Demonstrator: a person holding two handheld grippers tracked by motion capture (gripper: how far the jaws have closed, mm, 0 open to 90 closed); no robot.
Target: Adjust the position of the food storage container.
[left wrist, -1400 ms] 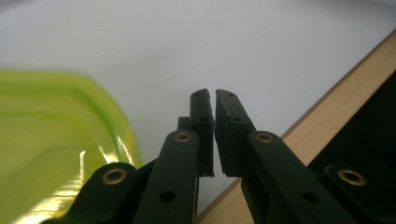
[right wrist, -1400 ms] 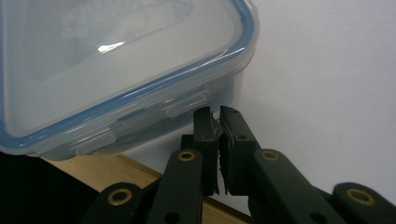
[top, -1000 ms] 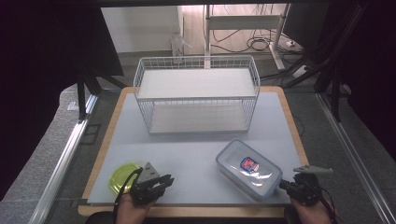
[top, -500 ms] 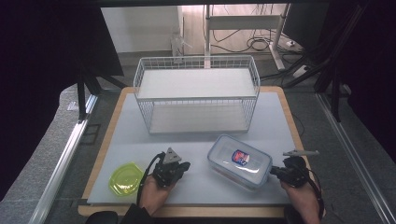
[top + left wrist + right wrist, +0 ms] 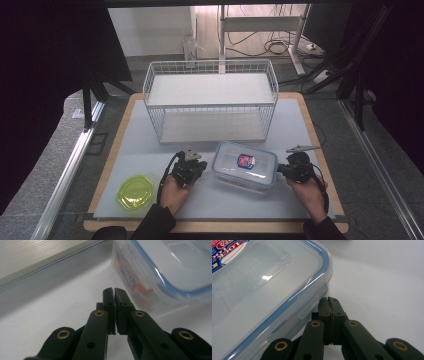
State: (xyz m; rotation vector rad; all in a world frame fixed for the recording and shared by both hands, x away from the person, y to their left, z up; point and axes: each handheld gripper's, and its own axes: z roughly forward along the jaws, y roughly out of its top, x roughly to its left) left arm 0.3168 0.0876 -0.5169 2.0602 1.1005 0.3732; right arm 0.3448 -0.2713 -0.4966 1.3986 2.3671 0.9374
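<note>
- Lime-green plastic lid (image 5: 134,190) lies nearest the person, on the pale mat (image 5: 145,155) at the front left, well apart from the other things.
- Left gripper (image 5: 194,168), held in a hand (image 5: 175,192) coming up from the bottom edge, sits just left of the clear container; its jaws have just been closing and now meet, pad against pad, with nothing between them, as the left gripper view (image 5: 114,293) shows.
- Right gripper (image 5: 282,170), in the other hand (image 5: 309,192), rests at the container's right end, jaws pressed together and empty; in the right gripper view (image 5: 328,301) its tips lie just beside the container's corner, under the rim.
- Clear plastic container (image 5: 245,165), with a blue-sealed lid and a red-and-blue label, stands on the mat between the two grippers.
- Farther back, a white wire rack (image 5: 210,100) with two shelves stands at the far middle of the mat, apart from the container.
</note>
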